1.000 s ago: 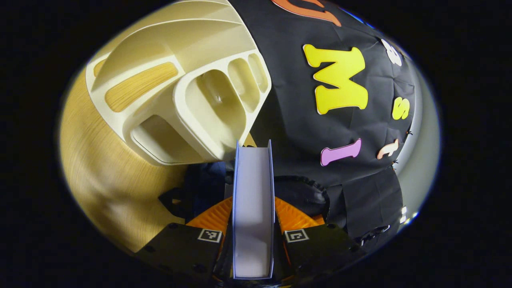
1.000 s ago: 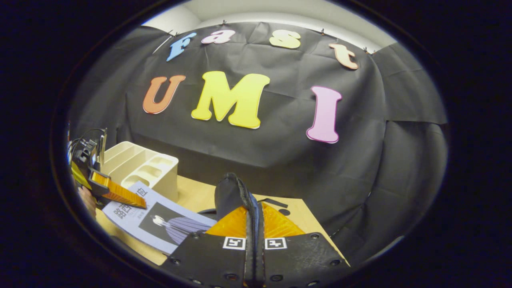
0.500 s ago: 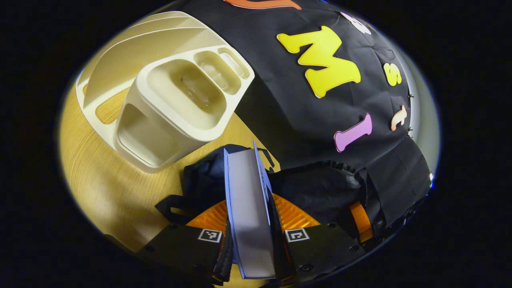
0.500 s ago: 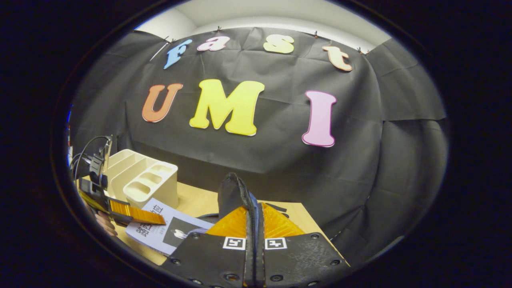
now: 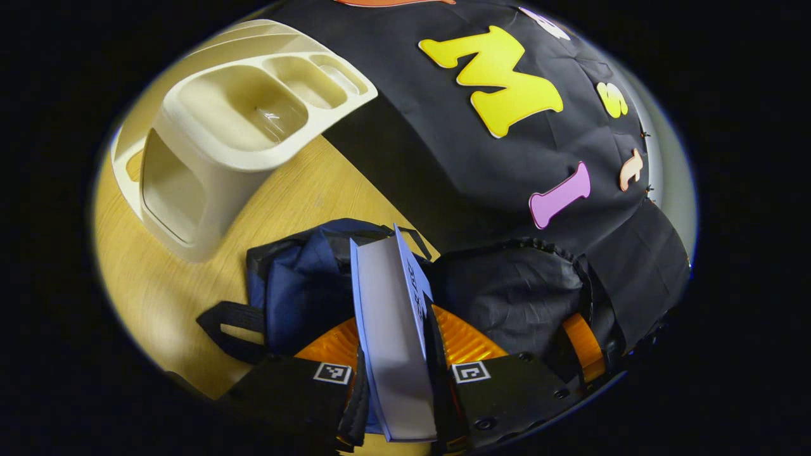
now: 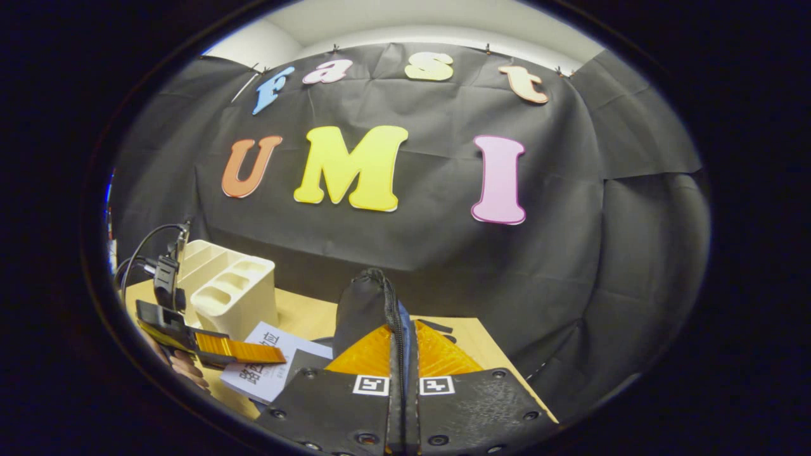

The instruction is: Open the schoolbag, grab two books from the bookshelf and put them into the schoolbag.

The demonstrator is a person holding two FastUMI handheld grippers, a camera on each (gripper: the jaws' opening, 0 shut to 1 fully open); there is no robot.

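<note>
- Left gripper view: the left gripper [image 5: 394,370] is clenched on a book [image 5: 389,335], one finger on each cover, so the book stands on edge between them with its pale page block facing the camera.
- The book tilts slightly to the left at its far end, and a strip of printed cover shows along its right side.
- Just past the book lies the schoolbag [image 5: 304,285], dark blue cloth on the left and black cloth on the right, with a black strap [image 5: 228,320] lying out to the left on the tabletop [image 5: 165,297].
- The book's far end is over the bag's middle; whether it touches the cloth I cannot tell.
- A cream bookshelf [image 5: 234,126] with several open compartments stands on the tabletop at upper left, apart from the bag.
- At lower right, beside the bag's black cloth, a ribbed finger of the right gripper [image 5: 580,345] shows.
- Right gripper view: the right gripper [image 6: 403,361] is clenched on the schoolbag's zipper edge [image 6: 380,304], both fingers pressing on it, and a fold of the bag rises upright between them.
- At lower left the left gripper [image 6: 237,348] grips the book [image 6: 269,370], which lies low over the tabletop [image 6: 304,313] with its printed cover up.
- The cream bookshelf [image 6: 231,294] stands behind it, near the booth's cloth wall.
</note>
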